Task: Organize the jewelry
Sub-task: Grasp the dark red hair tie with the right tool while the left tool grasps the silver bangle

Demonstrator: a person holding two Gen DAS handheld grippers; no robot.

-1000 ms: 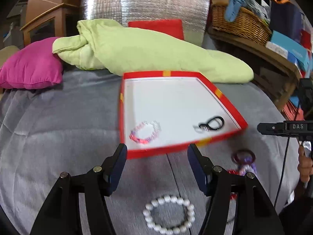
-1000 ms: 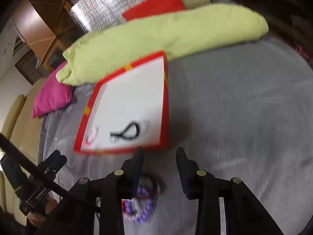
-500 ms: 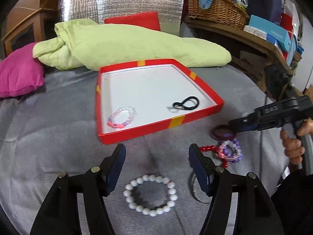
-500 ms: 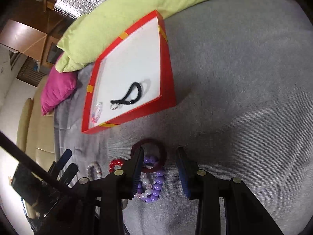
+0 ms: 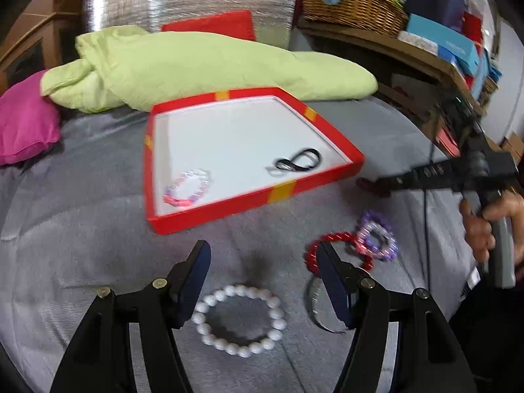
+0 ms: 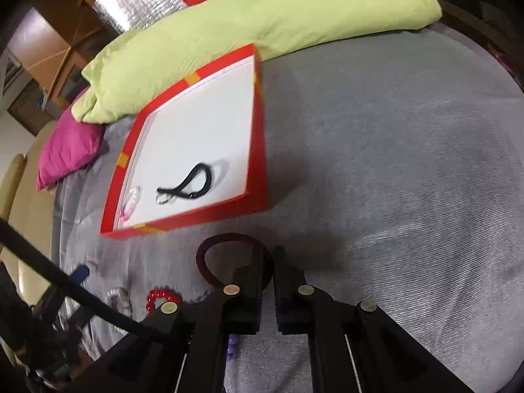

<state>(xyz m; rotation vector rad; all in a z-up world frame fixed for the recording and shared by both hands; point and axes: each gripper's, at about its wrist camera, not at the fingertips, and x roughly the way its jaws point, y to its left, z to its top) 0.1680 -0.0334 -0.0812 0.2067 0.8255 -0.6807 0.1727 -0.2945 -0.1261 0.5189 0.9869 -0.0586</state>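
A red tray with a white floor (image 5: 249,196) (image 6: 258,150) lies on the grey bedcover, holding a pink bead bracelet (image 5: 188,188) and a black cord (image 5: 298,163) (image 6: 190,185). My right gripper (image 6: 269,255) is shut on a dark maroon ring bracelet (image 6: 209,245), just in front of the tray; in the left wrist view it shows at the right (image 5: 376,181). My left gripper (image 5: 262,262) is open and empty above a white pearl bracelet (image 5: 237,317). A red bead bracelet (image 5: 330,240), a purple bead bracelet (image 5: 376,237) and a thin metal bangle (image 5: 314,304) lie to its right.
A lime-green duvet (image 5: 203,65) and a magenta pillow (image 5: 23,121) lie behind the tray. A wicker basket (image 5: 353,3) and boxes stand on a shelf at the back right. A silver foil panel (image 5: 183,0) stands behind the duvet.
My right gripper has shut on the maroon ring bracelet, which now sits apart from the purple one. The left gripper has dropped a little toward the pearl bracelet and stays open.
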